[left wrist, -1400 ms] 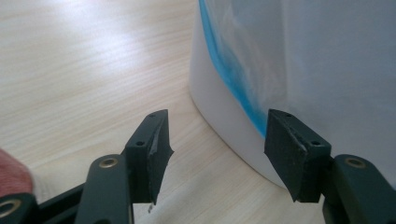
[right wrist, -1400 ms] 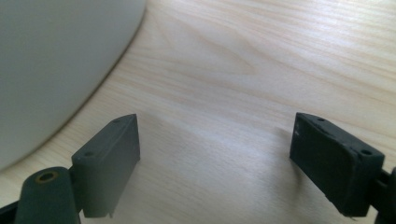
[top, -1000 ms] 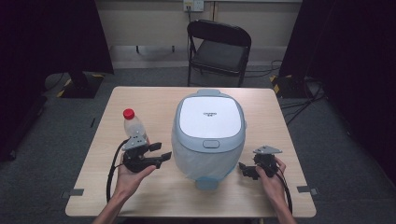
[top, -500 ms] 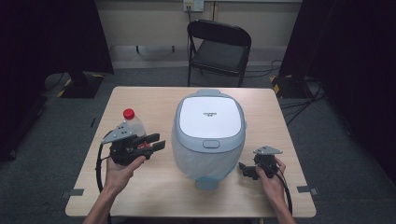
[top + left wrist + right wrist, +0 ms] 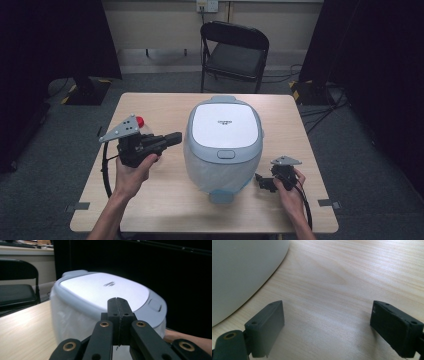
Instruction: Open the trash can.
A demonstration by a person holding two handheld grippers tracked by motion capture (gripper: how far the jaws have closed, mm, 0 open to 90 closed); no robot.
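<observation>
At the centre of the desk (image 5: 150, 102) stands the rice cooker (image 5: 224, 142), a large pale blue-grey body with a white lid panel and a small latch button at its 6 o'clock edge; its lid is down. From the left claw view the cooker (image 5: 100, 293) rises just ahead of the jaws, and its side wall looks pale and a little translucent. At 9 o'clock of the cooker, near it but apart, the left claw (image 5: 172, 138) is held above the desk by the person's left hand (image 5: 131, 167), pointing toward the cooker's side; its jaws are pressed together with nothing between them, which the left claw view (image 5: 119, 306) shows clearly. Just behind this claw, partly hidden under its grey three-cornered plate, is a bottle with a red cap (image 5: 140, 121). At about 4 o'clock of the cooker, low over the desk, the right claw (image 5: 261, 181) is held by the person's right hand (image 5: 290, 189); its jaws are spread wide and they hold nothing, with bare wood between them in the right claw view (image 5: 325, 327), where the cooker's curved wall (image 5: 242, 270) is at the upper left. At 12 o'clock, beyond the desk, a black folding chair (image 5: 234, 52) stands on the grey floor.
</observation>
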